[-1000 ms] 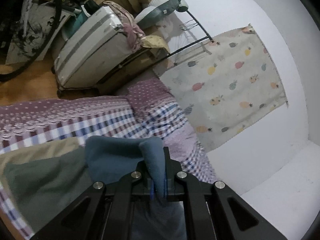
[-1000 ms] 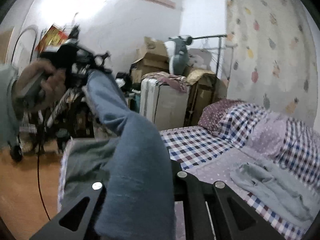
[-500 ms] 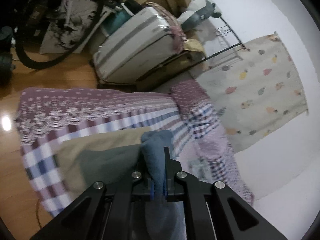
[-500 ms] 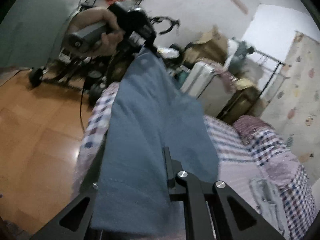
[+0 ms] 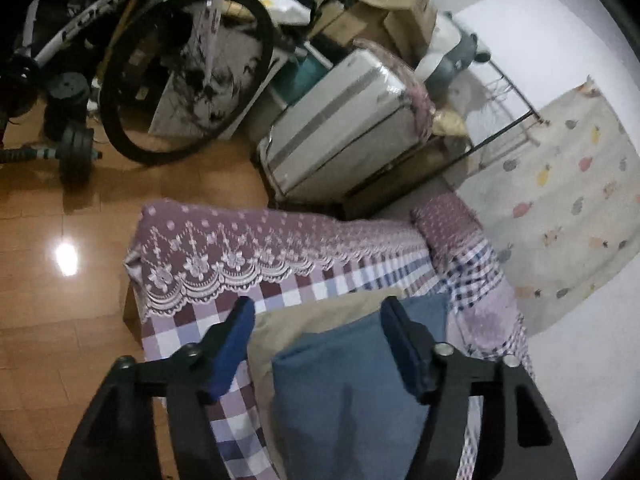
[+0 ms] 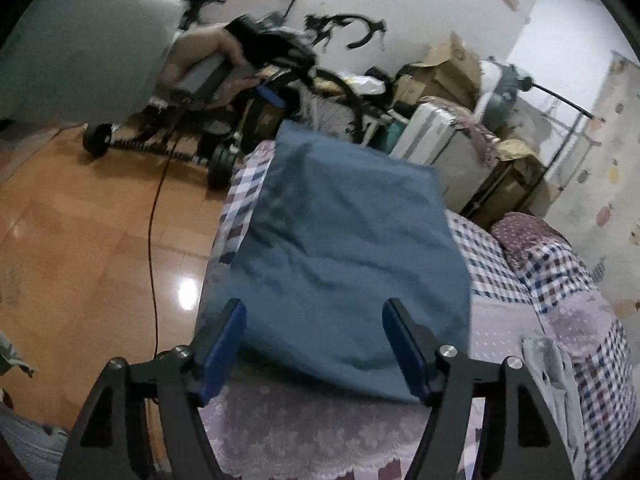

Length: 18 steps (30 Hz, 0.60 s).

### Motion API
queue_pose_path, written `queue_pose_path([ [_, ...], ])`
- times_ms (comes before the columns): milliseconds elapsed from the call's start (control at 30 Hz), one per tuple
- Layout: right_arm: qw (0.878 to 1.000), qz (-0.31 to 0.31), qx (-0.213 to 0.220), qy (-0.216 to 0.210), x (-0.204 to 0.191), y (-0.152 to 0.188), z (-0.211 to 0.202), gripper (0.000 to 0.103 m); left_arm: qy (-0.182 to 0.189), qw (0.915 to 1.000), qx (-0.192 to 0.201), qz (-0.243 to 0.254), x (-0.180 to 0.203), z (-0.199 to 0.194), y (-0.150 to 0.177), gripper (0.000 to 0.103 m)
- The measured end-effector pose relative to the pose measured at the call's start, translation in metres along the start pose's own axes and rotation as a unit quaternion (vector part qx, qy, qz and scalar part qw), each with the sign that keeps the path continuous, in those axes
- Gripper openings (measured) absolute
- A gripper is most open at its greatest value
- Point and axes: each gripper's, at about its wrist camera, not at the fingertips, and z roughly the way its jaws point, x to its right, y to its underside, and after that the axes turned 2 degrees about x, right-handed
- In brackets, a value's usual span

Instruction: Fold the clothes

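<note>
A folded blue garment (image 6: 340, 240) lies flat on the checked bed cover (image 6: 492, 256), near the bed's foot end. In the left wrist view the blue garment (image 5: 348, 392) rests on a beige garment (image 5: 316, 312). My left gripper (image 5: 320, 320) hovers over its far corner; its jaws are opening and the cloth lies below the gap, free of the pads. My right gripper (image 6: 316, 320) hangs over the near edge; its jaws are opening too and the pads press on nothing. A person's hand (image 6: 200, 56) holds the left gripper beyond the cloth.
A grey garment (image 6: 552, 372) lies crumpled on the bed at the right. Beyond the bed stand a white suitcase (image 5: 340, 136), cardboard boxes (image 5: 400, 20), a bicycle wheel (image 5: 120, 120) and a dumbbell (image 5: 76, 152). A cable (image 6: 154, 216) runs across the wooden floor (image 6: 80, 220).
Both grippers were shut on the blue garment and held it up; now both have let go and the garment lies spread on the bed. Both hands came down toward it.
</note>
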Motion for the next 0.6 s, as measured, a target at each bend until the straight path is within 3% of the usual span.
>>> queue_pose_path([
  [100,0.999,0.028,0.013,0.032,0.013,0.003,-0.03,0.079,0.019,0.9993,0.024,0.021,0.015,-0.03,-0.003,0.083],
  [333,0.985,0.126,0.046,0.113,0.061,0.013,-0.124,0.085,0.073,0.9887,0.077,0.106,0.087,-0.102,0.008,0.086],
  [467,0.969,0.169,0.057,0.171,0.085,0.029,-0.182,0.088,0.106,0.9771,0.083,0.165,0.146,-0.13,0.04,0.088],
  [600,0.946,0.225,0.07,0.222,0.107,0.055,-0.248,0.089,0.158,0.9641,0.07,0.202,0.201,-0.155,0.09,0.088],
])
